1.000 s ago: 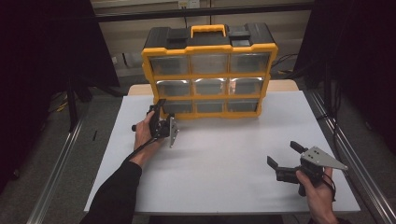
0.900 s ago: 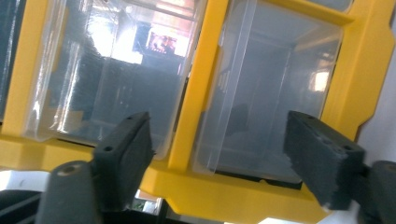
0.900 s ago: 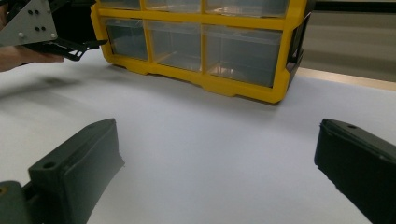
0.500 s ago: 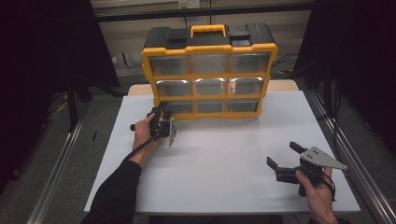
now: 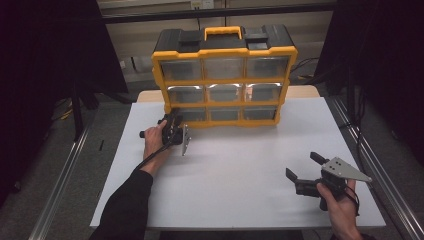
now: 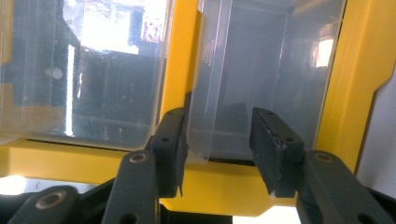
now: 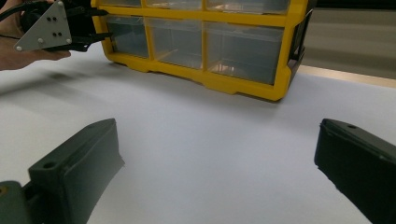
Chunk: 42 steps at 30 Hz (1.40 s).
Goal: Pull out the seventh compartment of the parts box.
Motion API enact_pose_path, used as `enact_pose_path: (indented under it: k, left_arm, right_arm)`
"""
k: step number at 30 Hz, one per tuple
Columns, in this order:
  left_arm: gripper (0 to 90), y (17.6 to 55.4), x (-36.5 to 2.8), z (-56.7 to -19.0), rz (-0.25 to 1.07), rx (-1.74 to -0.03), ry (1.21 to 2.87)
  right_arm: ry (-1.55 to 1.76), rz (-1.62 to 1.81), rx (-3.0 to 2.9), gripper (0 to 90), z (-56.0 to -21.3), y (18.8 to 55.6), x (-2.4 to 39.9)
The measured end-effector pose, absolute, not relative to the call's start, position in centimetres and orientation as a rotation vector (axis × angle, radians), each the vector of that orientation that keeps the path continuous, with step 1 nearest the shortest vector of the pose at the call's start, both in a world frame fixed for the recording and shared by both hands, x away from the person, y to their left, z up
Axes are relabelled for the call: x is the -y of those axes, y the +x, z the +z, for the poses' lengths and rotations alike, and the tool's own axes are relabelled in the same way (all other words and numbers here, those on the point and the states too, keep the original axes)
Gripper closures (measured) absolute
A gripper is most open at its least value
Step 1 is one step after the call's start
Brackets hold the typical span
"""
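Left gripper (image 5: 172, 131) at bottom-left drawer (image 6: 233, 93) of organizer (image 5: 225, 50), frame centre-left; jaws closing around drawer pull, gap remaining; right gripper (image 5: 305, 174) lower right, jaws wide, empty

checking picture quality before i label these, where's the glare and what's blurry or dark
High view: glare whitens the middle row of drawers in the yellow organizer; the room around the white table is dark. Left gripper view: bright reflections on the clear drawer, all slightly soft. Right gripper view: near black jaws blurred, organizer sharper.
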<state>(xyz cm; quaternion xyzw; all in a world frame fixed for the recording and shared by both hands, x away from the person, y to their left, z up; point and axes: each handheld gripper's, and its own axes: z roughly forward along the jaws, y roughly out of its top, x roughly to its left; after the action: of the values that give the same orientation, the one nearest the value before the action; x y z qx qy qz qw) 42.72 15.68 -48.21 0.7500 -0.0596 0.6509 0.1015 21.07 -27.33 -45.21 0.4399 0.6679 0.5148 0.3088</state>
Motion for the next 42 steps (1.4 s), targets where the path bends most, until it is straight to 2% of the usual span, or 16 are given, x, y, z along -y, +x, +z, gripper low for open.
enact_pose_path:
  k: [2,3,7,8,10,14,17,21,23,24,27,28,41,42]
  left_arm:
    - [57.8,43.0,-15.7,-48.7,1.879,0.159,2.15]
    - [57.5,42.7,-15.8,-47.9,1.933,0.204,2.238]
    - [61.6,42.9,-15.8,-47.9,1.921,0.229,2.237]
    - [62.7,43.0,-15.9,-48.1,1.926,0.205,2.185]
    - [65.5,42.8,-16.0,-47.8,1.915,0.207,2.239]
    - [68.4,42.9,-15.9,-47.6,1.886,0.18,2.231]
    - [71.8,43.0,-15.9,-47.8,1.908,0.175,2.191]
    - [75.6,42.8,-15.9,-47.4,1.932,0.174,2.226]
    - [75.7,42.6,-15.9,-46.9,1.973,0.183,2.259]
    - [75.8,42.9,-15.9,-47.4,1.931,0.17,2.222]
    - [76.3,43.0,-15.7,-47.7,1.918,0.14,2.167]
    - [76.4,42.8,-15.8,-47.5,1.95,0.159,2.22]
    - [77.0,42.6,-15.7,-47.6,1.954,0.142,2.203]
    - [77.0,42.4,-15.6,-47.3,1.996,0.164,2.205]
  right_arm:
    - [1.165,1.361,-1.766,0.0,-45.2,21.0,27.3]
    - [1.164,1.361,-1.768,0.0,-45.2,21.0,27.3]
    - [1.168,1.36,-1.765,0.0,-45.2,21.1,27.3]
    - [1.169,1.362,-1.766,0.0,-45.2,21.1,27.3]
    - [1.165,1.361,-1.77,0.0,-45.2,21.0,27.4]
    - [1.168,1.362,-1.768,0.0,-45.2,21.0,27.3]
    - [1.17,1.361,-1.768,0.0,-45.2,21.1,27.3]
    - [1.169,1.358,-1.767,0.0,-45.2,21.1,27.4]
    - [1.167,1.359,-1.769,0.0,-45.2,21.0,27.4]
    - [1.17,1.361,-1.771,0.0,-45.3,21.0,27.4]
    - [1.178,1.361,-1.773,0.0,-45.3,21.0,27.4]
    - [1.179,1.361,-1.772,0.0,-45.3,21.0,27.4]
    - [1.18,1.357,-1.764,0.0,-45.2,20.7,27.5]
    - [1.18,1.356,-1.764,0.0,-45.2,20.7,27.6]
